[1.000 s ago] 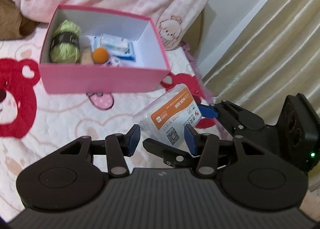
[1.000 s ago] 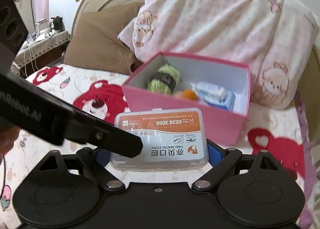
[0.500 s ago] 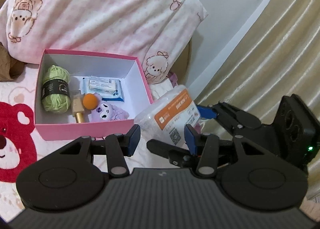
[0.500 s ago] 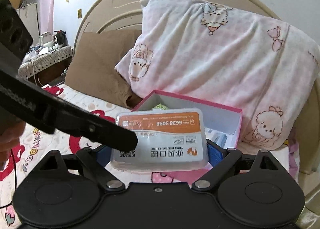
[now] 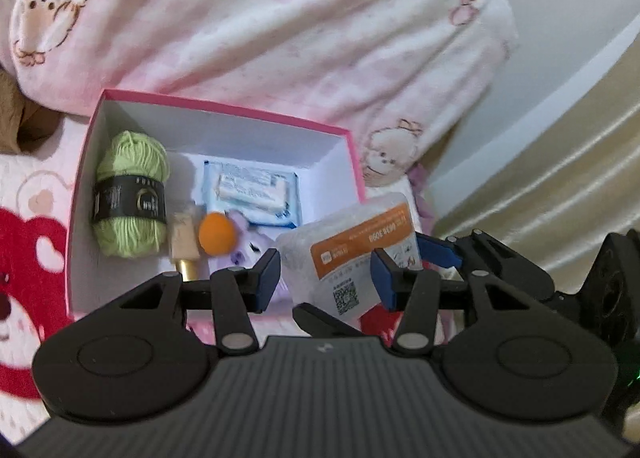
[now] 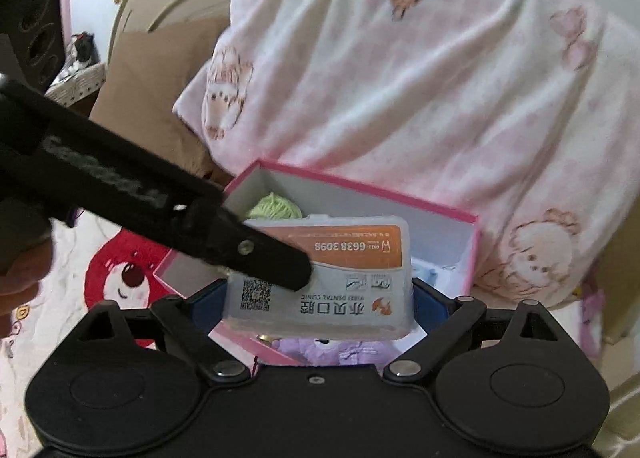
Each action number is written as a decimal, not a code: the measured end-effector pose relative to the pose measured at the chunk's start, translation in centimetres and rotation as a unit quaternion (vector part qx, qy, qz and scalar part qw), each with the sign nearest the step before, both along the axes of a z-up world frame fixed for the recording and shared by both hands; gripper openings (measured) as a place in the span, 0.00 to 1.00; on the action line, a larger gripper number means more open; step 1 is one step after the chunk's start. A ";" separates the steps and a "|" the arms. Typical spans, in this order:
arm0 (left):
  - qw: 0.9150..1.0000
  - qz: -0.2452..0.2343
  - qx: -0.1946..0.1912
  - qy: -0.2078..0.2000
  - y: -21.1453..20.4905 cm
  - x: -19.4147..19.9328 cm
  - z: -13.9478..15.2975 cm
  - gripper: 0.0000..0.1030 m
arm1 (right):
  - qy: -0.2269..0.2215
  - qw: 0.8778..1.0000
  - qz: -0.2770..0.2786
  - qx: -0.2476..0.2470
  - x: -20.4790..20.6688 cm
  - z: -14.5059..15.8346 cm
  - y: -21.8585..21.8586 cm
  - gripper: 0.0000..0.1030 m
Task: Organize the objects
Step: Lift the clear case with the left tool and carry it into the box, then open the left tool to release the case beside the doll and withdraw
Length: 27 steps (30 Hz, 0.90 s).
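Clear box: see-thru plastic box w/ orange + white label, a QR code and numbers on it. It is up in the air, tilted, over the near right corner of the pink box.
In pink box, left to right: green yarn ball w/ black band, gold-tipped tube, orange ball, purple plush toy, blue wipes pack.
Around: red bear sheet on the bed at left, big pink pillow just behind the pink box, brown pillow beside it, beige curtain at right.
In the way: a black finger of the left hand-held gripper crosses the front of the clear box in the right wrist view, covering part of the label.
Left hand-held gripper: blue pads wide apart, holding nothing; clear box sits past them.
Right hand-held gripper: squeezed onto the clear box, one blue pad on each end.
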<state>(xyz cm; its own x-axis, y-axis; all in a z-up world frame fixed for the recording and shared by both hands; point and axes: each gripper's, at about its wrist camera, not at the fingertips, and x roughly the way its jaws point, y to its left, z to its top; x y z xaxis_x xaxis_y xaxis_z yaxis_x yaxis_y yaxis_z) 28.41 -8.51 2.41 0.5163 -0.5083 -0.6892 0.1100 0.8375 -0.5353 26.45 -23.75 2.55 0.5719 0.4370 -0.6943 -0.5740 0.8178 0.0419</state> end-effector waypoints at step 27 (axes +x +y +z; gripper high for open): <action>0.998 -0.039 0.045 -0.005 -1.7 7.7 -10.1 0.48 | 0.075 0.992 -0.025 -0.099 8.9 -9.5 2.4 0.93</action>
